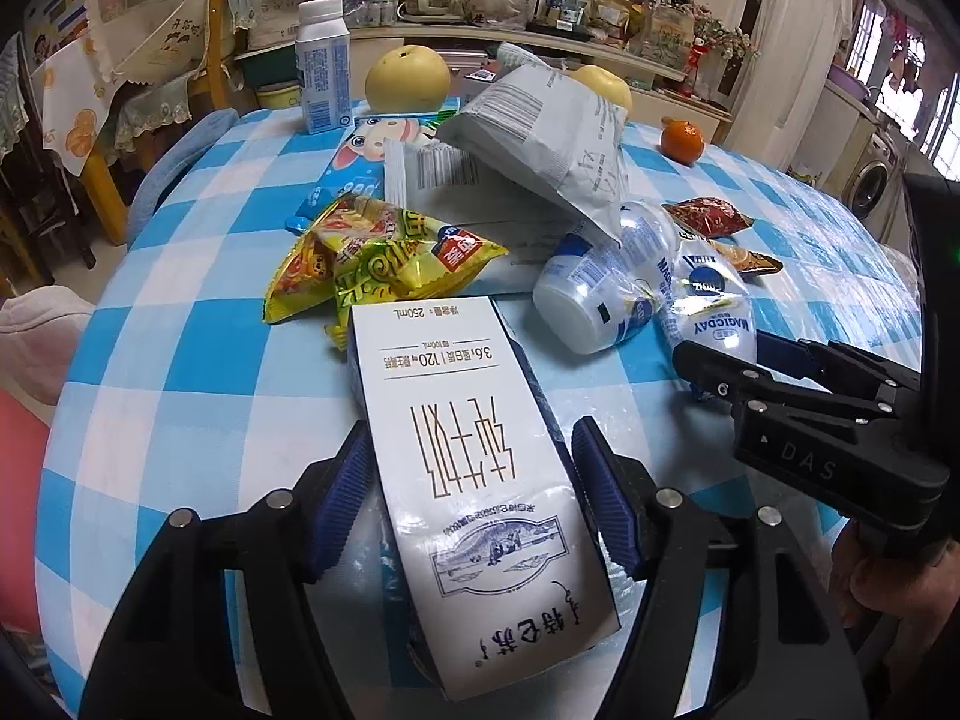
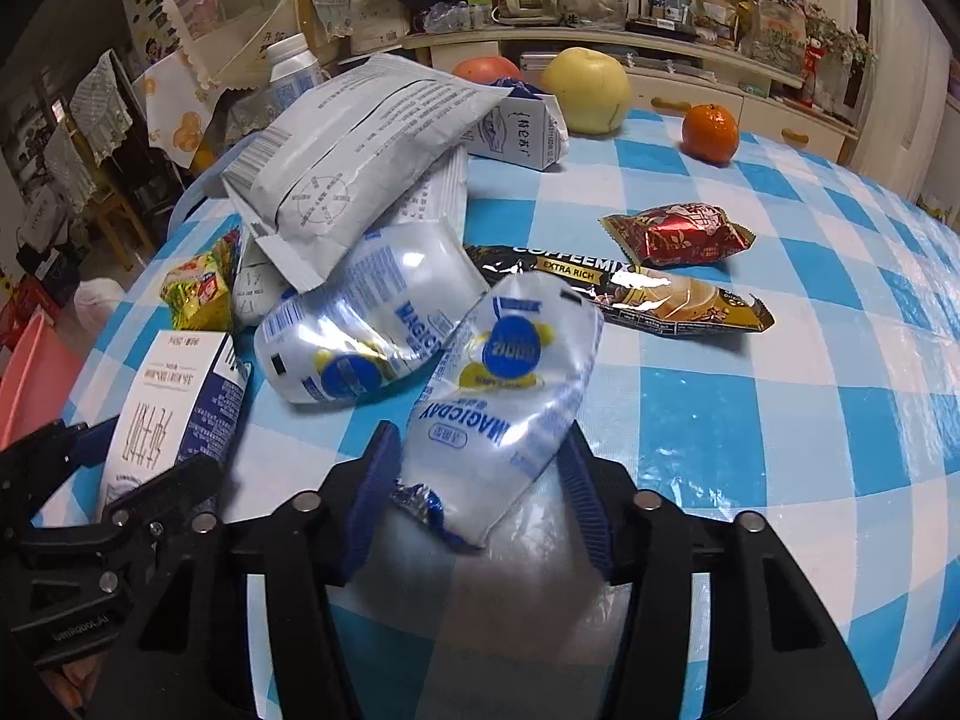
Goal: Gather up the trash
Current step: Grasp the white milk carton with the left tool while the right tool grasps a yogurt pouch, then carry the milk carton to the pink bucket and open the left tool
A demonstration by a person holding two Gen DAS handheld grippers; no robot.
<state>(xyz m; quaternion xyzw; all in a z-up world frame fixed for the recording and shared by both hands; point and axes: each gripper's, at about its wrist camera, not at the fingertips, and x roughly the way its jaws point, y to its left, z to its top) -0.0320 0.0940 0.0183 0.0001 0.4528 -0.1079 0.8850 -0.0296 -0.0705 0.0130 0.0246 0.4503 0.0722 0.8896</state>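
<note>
A white and dark blue milk carton (image 1: 474, 420) lies lengthwise between the blue pads of my left gripper (image 1: 468, 450), which press its two sides. A crumpled clear MAGICDAY pouch (image 2: 510, 396) sits between the pads of my right gripper (image 2: 480, 456), pinched at its lower end. The right gripper (image 1: 720, 360) also shows at the right of the left wrist view, on that pouch (image 1: 714, 312). A second crushed pouch (image 2: 366, 330), a grey mailer bag (image 2: 360, 168), a yellow snack wrapper (image 1: 384, 258), a coffee sachet (image 2: 630, 294) and a red wrapper (image 2: 678, 234) lie on the checked tablecloth (image 2: 750, 420).
Two yellow pears (image 1: 408, 78), a tangerine (image 2: 711, 132), an upright white bottle (image 1: 321, 66) and another small carton (image 2: 516, 132) stand at the far side of the table. A pink tub (image 2: 30, 372) is off the left edge. Chairs and a crowded sideboard lie beyond.
</note>
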